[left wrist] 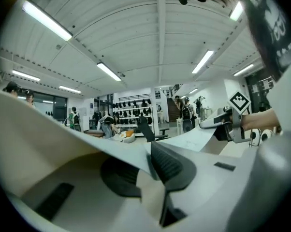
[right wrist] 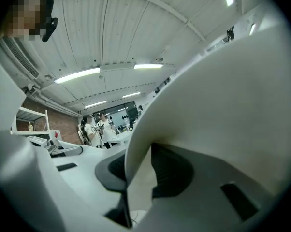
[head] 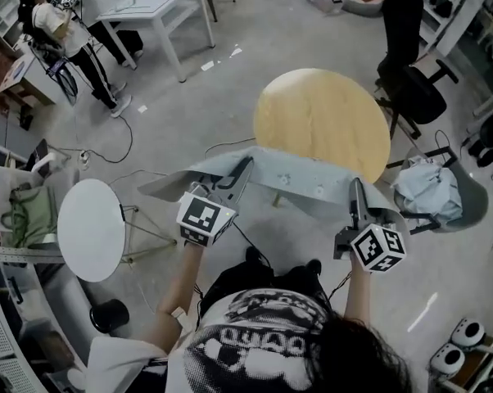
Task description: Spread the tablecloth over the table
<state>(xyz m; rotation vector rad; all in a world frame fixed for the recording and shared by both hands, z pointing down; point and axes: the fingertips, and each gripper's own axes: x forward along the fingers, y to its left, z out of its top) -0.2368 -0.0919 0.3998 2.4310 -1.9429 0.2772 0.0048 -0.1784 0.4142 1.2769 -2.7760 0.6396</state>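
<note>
1. Nearest me is the person's dark hair and black-and-white printed shirt [head: 263, 334]. Both arms are stretched forward, with a gripper in each hand.
2. The left gripper [head: 243, 172] has its jaws nearly together, pinched on one end of the pale grey tablecloth [head: 300, 174]. The sheet's edge runs right between the dark pads.
3. The right gripper [head: 357, 193] is clamped the same way on the other end of that edge, with a fold of cloth caught between its pads.
4. Gripped at two ends, the tablecloth hangs as a wide, fairly taut band. I'd say that keeps it from bunching.
5. It hovers over the near rim of the round light-wood table [head: 324, 113]. I can't tell whether it touches the rim.
6. Most of the top is bare, so the spreading has barely begun.
</note>
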